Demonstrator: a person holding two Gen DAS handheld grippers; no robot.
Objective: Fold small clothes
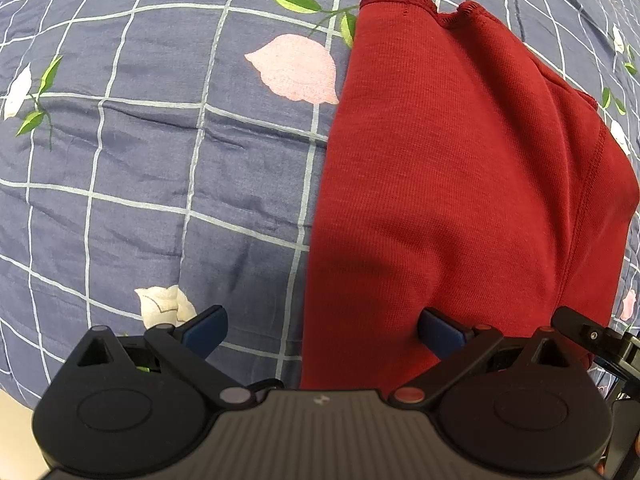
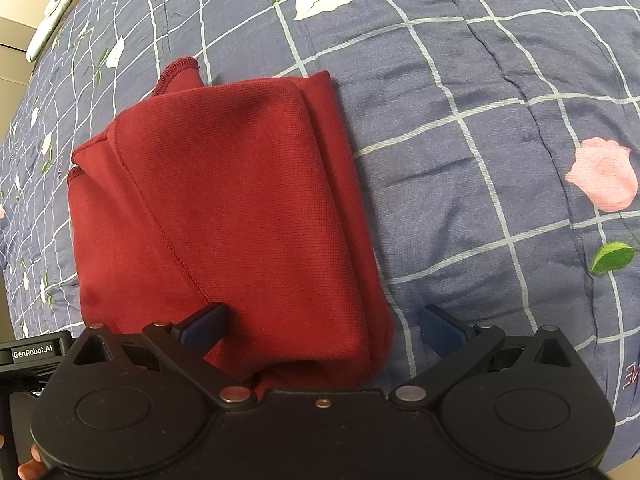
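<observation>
Folded red garment (image 2: 224, 200) lies on the bed (image 2: 480, 100).
Both hand-held grippers, left (image 1: 322, 334) and right (image 2: 322, 332), hang released over its near edge, likely ready for another fold.

left wrist: close, looking down | right wrist: likewise, perhaps higher | shared: red garment (image 1: 460, 184) (image 2: 224, 208)
</observation>
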